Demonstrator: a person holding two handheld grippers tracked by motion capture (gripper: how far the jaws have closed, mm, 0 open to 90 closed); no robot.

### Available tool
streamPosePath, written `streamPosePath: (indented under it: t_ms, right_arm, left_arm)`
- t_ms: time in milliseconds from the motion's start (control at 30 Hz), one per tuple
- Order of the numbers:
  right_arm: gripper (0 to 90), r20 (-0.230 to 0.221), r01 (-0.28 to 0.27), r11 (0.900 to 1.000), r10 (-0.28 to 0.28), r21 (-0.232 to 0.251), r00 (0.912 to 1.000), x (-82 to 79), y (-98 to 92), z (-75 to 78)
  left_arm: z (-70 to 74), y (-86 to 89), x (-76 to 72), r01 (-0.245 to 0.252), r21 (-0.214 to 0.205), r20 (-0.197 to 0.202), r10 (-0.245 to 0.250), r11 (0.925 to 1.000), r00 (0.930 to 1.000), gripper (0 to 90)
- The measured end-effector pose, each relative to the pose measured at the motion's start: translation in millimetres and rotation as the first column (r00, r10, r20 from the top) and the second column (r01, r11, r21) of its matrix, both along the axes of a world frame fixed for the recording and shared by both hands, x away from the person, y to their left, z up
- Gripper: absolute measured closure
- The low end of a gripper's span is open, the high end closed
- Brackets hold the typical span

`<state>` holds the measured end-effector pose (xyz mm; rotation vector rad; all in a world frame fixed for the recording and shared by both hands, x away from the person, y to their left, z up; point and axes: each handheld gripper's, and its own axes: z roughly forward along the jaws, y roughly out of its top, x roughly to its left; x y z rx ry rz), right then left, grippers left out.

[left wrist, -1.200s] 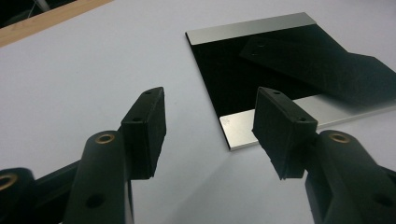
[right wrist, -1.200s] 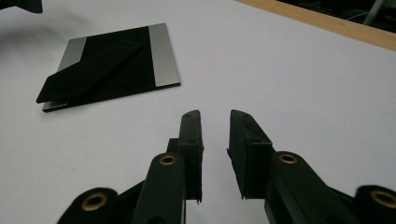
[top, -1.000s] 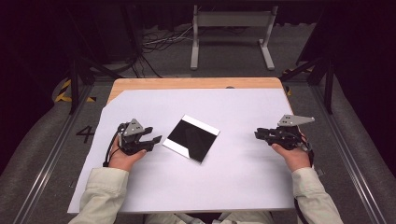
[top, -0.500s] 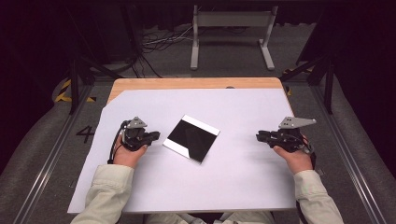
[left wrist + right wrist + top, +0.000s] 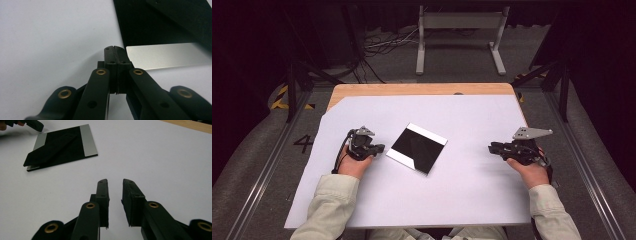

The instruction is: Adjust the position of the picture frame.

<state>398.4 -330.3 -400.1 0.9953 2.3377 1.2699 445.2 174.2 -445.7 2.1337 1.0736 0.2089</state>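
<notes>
The left claw (image 5: 379, 148) has closed in on the black plate (image 5: 418, 147), jaws pressed together at its silver edge; the right claw (image 5: 492, 146) waits narrowly parted near the worktop's (image 5: 472, 110) right edge.

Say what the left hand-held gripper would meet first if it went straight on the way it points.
Probably the black panel: the left hand-held gripper, jaws shut, points at its near corner, by the silver strip. Whether the tips would strike the edge or ride over it is unclear.

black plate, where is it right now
The black plate lies flat on the white sheet, slightly left of centre in the high view. The left gripper is right at its near-left corner; the right gripper sits well off to its right.
</notes>
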Motion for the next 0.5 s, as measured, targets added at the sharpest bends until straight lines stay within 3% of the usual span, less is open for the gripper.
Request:
streamPosePath:
  t_ms: [500]
  right_arm:
    - [73.9,-0.008,-0.001,1.0,0.001,-0.006,1.0,-1.6,-0.8,-0.3]
  left_arm:
    - [-0.8,-5.6,1.4,0.032,-0.025,-0.059,-0.034,0.9992,0.9977,90.0]
